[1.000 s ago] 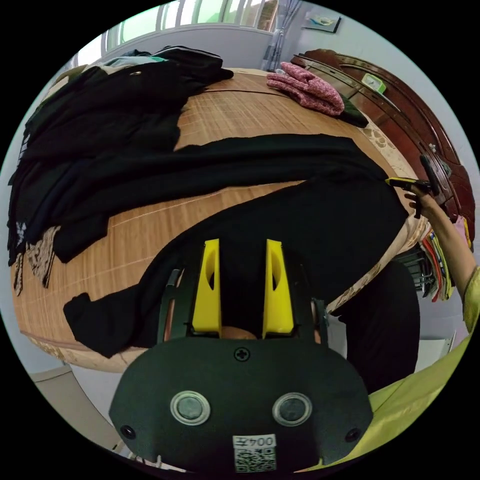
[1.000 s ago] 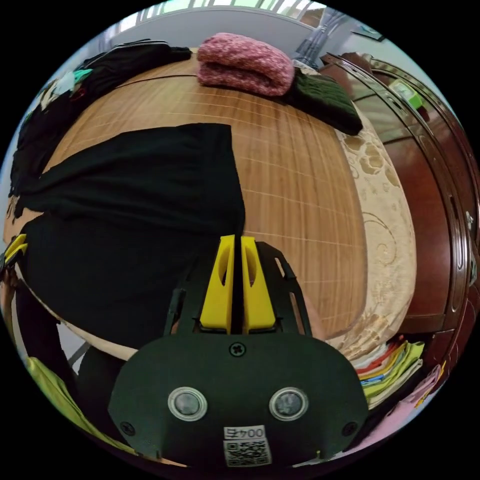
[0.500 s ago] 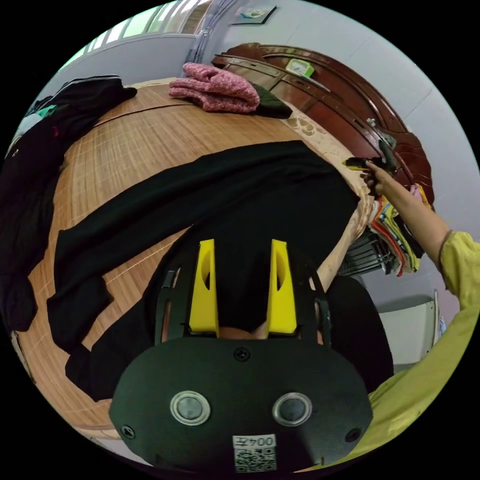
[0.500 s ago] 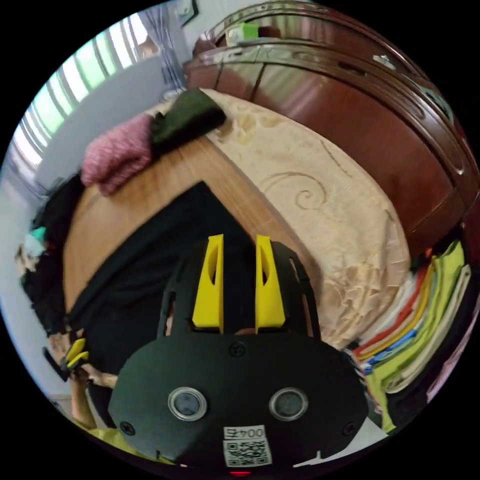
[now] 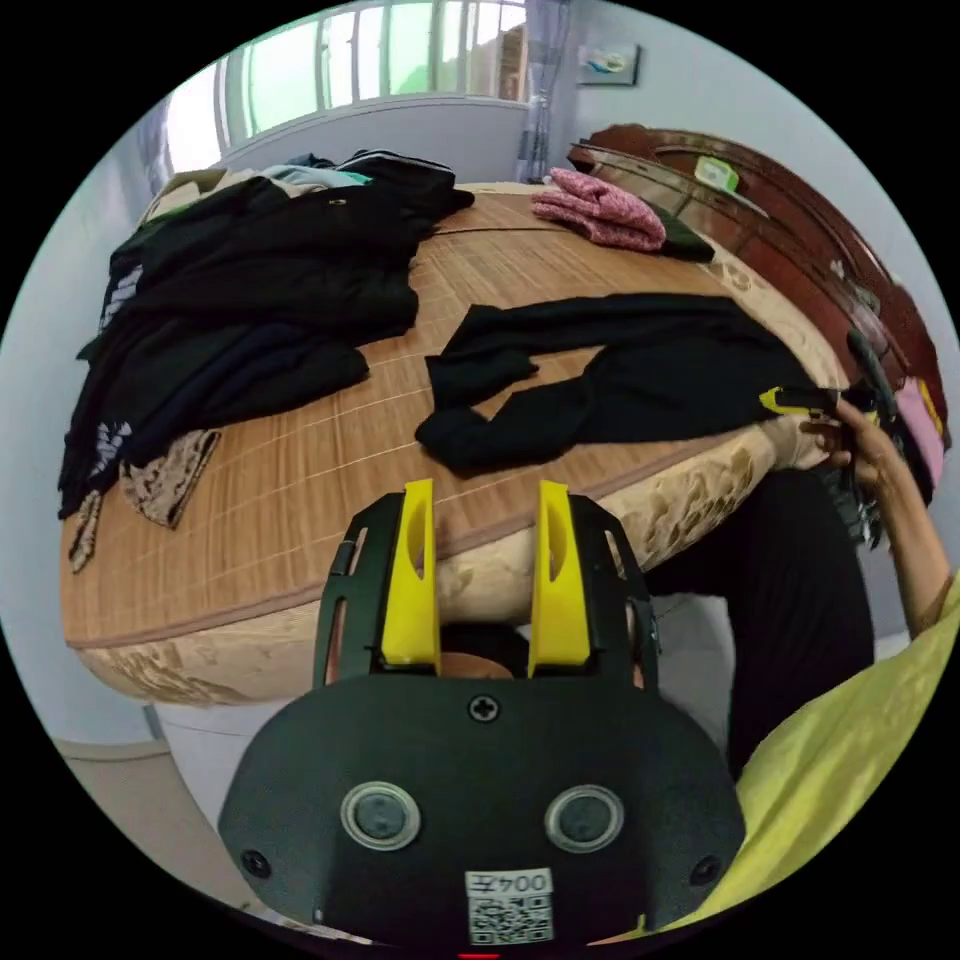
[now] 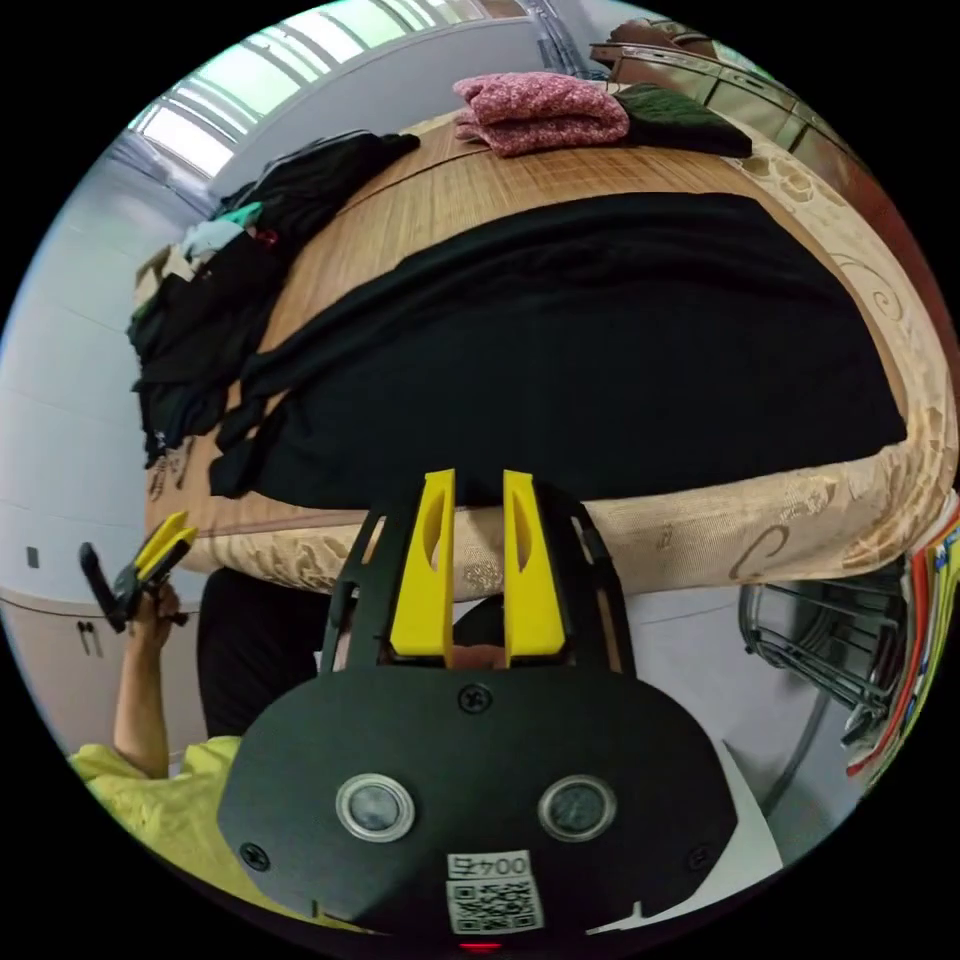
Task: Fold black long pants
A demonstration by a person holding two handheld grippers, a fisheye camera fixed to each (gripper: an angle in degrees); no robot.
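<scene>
Left gripper view: the left gripper (image 5: 485, 560) hangs off the near edge of the bed (image 5: 300, 470), its 2 yellow jaws parted and holding nothing. Black long pants (image 5: 620, 370) lie flat on the bamboo mat toward the bed's right side, waist at the near right edge, the 2 legs running left toward the middle of the mat with their ends bunched. At that right edge the right gripper (image 5: 800, 402), gripped by a hand (image 5: 865, 450), sits just beside the waist; whether its jaws are parted or pinched cannot be told from this angle. A heap of dark clothes (image 5: 250, 290) covers the far left of the bed, and a folded pink knit (image 5: 600, 208) rests at the far right corner beside a dark green garment (image 5: 685, 240). A wooden cabinet (image 5: 800, 230) stands along the right side.

Right gripper view: the right gripper's own jaws (image 6: 478, 565) stand slightly apart and empty, off the bed's near edge, with the pants (image 6: 600, 360) spread just beyond. The left gripper (image 6: 150, 565) is held up well apart, at the left.
</scene>
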